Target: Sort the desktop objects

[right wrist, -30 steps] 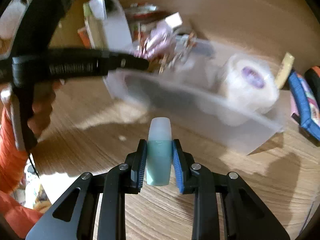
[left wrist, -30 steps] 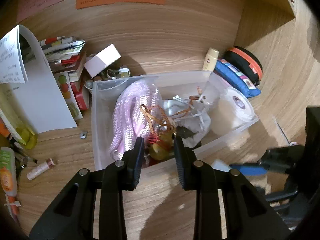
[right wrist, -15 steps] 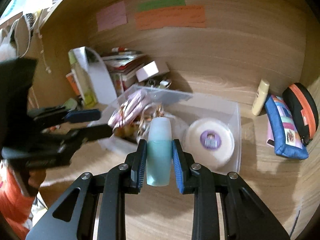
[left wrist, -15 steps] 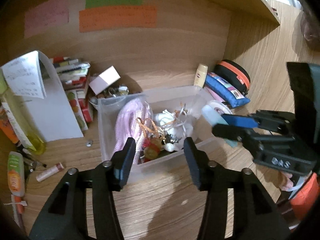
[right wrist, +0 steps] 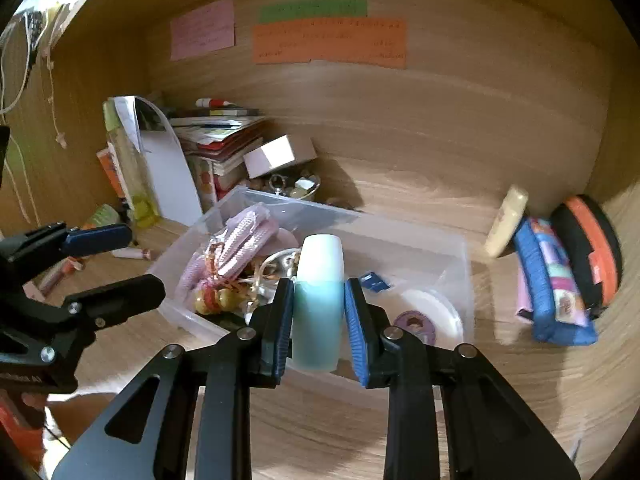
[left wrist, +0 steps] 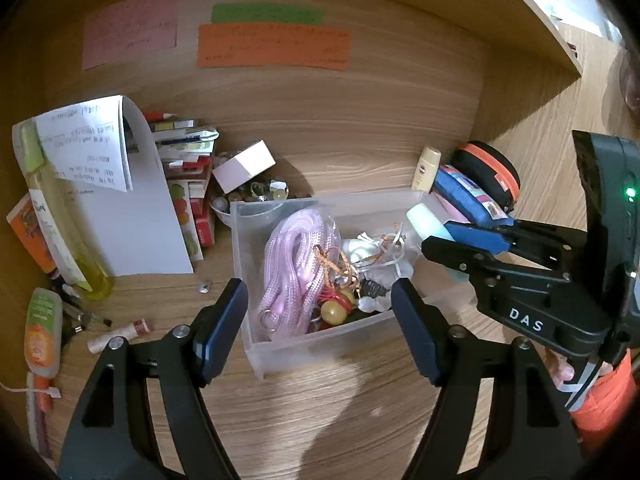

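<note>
1. Wood-grain counter (left wrist: 320,420) and back wall fill both views, with coloured paper notes (left wrist: 272,46) stuck across the top centre of each frame.
2. At centre sits a clear plastic bin (left wrist: 320,336) holding a pink cord bundle (left wrist: 288,264), trinkets and a white tape roll (right wrist: 432,312).
3. In the lower centre of the right wrist view, the right tool (right wrist: 319,312) is clamped on a pale teal bottle (right wrist: 320,296), held upright above the bin's near edge.
4. Smooth, rigid and probably light, the bottle looks slippery; gripping its straight lower body, as now, seems the safest hold.
5. Across the lower left wrist view, the left tool (left wrist: 320,320) is spread with nothing between its fingers; its jaws have just been opening.
6. Compared with a second earlier, the left tool has drawn back from the trinkets and the bottle now hangs over the bin rather than over bare counter.
7. Whether the bottle's cap is tight cannot be judged.
</note>
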A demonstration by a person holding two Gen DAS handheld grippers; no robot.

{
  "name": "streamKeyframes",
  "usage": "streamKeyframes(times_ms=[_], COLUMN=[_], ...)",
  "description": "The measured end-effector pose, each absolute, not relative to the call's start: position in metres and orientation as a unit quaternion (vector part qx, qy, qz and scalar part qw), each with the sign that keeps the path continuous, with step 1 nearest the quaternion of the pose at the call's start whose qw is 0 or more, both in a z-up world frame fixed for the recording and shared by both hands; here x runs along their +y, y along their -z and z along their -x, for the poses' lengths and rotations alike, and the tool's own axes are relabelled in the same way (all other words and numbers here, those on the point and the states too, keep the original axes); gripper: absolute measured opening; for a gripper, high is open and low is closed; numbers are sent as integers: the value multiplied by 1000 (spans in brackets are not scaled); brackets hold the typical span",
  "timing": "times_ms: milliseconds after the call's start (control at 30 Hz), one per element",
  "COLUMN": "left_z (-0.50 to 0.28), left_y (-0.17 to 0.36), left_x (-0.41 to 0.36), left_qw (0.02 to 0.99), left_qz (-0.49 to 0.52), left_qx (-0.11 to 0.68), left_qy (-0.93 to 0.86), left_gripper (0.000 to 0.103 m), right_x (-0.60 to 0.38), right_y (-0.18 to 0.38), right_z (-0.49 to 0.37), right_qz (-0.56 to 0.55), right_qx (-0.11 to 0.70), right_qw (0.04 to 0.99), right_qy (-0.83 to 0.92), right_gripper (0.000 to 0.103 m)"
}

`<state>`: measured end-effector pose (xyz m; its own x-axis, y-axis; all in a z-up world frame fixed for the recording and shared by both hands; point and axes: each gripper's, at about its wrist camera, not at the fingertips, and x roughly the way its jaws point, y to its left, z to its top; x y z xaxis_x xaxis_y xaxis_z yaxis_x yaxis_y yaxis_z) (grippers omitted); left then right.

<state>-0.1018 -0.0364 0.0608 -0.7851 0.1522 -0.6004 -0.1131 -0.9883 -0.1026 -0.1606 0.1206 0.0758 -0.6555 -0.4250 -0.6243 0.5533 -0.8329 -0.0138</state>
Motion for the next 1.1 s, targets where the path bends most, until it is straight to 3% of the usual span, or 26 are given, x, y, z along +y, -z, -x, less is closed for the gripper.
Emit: streamKeyframes(times_ms=[100, 167, 233, 400, 633, 767, 1100], left_z=[102, 100, 98, 95, 91, 90, 83], left_y=[-61, -61, -62, -64, -61, -58, -53], left_x=[-36, -35, -35, -36, -34, -34, -27], left_qw=[71, 69, 65, 52, 40, 37, 9], left_qz=[320, 317, 312, 303, 303, 305, 300], left_qx=[-33, -33, -32, -33, -42, -63, -64], left_qy=[-944, -945, -947, -951, -951, -950, -952], left_gripper=[75, 75, 75, 84, 84, 84, 84], right_x=[121, 122, 123, 130, 139, 143, 162], right_y=[-78, -79, -81, -84, -85, -85, -82], right_z=[157, 156, 153, 146, 134, 123, 113], right_qz=[-311, -308, -297, -292, -285, -278, -285], right_qx=[106, 112, 117, 111, 108, 113, 83], right_qw=[269, 263, 253, 255, 244, 239, 242], right_qy=[905, 907, 913, 915, 921, 924, 924], right_gripper=[26, 38, 43, 46, 72, 81, 84])
